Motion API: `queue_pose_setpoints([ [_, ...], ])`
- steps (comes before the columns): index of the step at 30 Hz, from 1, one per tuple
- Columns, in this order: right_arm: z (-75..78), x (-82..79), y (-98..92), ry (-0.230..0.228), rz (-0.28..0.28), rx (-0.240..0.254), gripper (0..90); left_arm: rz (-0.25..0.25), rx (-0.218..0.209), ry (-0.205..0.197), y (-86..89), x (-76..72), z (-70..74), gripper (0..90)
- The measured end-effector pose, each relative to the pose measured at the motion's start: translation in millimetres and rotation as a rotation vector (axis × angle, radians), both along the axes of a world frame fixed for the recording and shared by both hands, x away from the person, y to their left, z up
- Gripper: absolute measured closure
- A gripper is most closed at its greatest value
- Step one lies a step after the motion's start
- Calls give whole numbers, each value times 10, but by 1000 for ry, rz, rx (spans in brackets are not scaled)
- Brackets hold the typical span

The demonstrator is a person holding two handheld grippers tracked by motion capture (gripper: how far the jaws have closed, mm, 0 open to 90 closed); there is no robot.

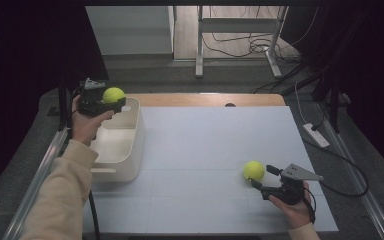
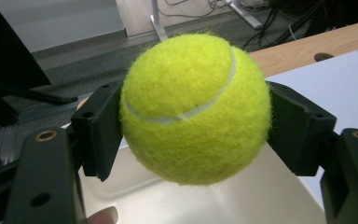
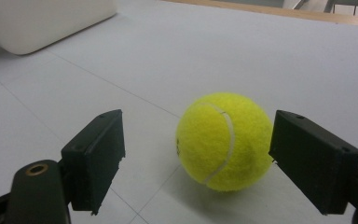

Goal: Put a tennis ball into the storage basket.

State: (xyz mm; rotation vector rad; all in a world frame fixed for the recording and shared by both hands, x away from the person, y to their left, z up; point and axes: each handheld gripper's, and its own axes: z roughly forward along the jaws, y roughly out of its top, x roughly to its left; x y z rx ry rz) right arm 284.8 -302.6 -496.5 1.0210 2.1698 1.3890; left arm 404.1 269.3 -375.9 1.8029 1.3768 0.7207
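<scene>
The desk (image 1: 205,150) is lying white and mostly bare, a broad open stretch running between the two hands, with a strip of wood showing along its far edge. At its left edge a cream bin (image 1: 130,150) is sitting, its open top facing up and its long side running along the desk's left border.

The left hand-held gripper (image 1: 111,101) is hovering over the bin's far end, just above the rim, and is grasping a yellow tennis ball (image 2: 193,109); in the left gripper view both pads are pressing against the ball's sides, with the bin's pale inside lying below it.

The right hand-held gripper (image 1: 266,177) is sitting low near the desk's near right corner, its jaws standing apart and released. A second tennis ball (image 3: 224,140) is resting on the desk between them, closer to one pad, though I cannot tell whether it is touching. Open desk is lying beyond that ball toward the bin.
</scene>
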Motion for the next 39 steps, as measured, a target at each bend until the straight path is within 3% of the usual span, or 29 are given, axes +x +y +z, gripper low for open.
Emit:
queue_pose_setpoints([
  [6, 1, -1, -2, -1, 0, 1, 179, 18, 19, 27, 50, 38, -29, 264],
  [10, 1, -3, -2, -1, 0, -2, 179, 39, 65, 43, 86, 62, -65, 264],
  [13, 1, -3, 0, -2, 1, -3, 179, 47, 70, 53, 112, 69, -82, 264],
  [23, 0, -4, 2, -2, 0, -5, 179, 84, 113, 122, 188, 168, -198, 264],
  [31, -3, -5, -4, 1, 0, -3, 179, 79, 117, 154, 187, 186, -255, 261],
  [39, -2, -5, -2, 2, -1, -5, 179, 79, 117, 156, 185, 180, -246, 260],
])
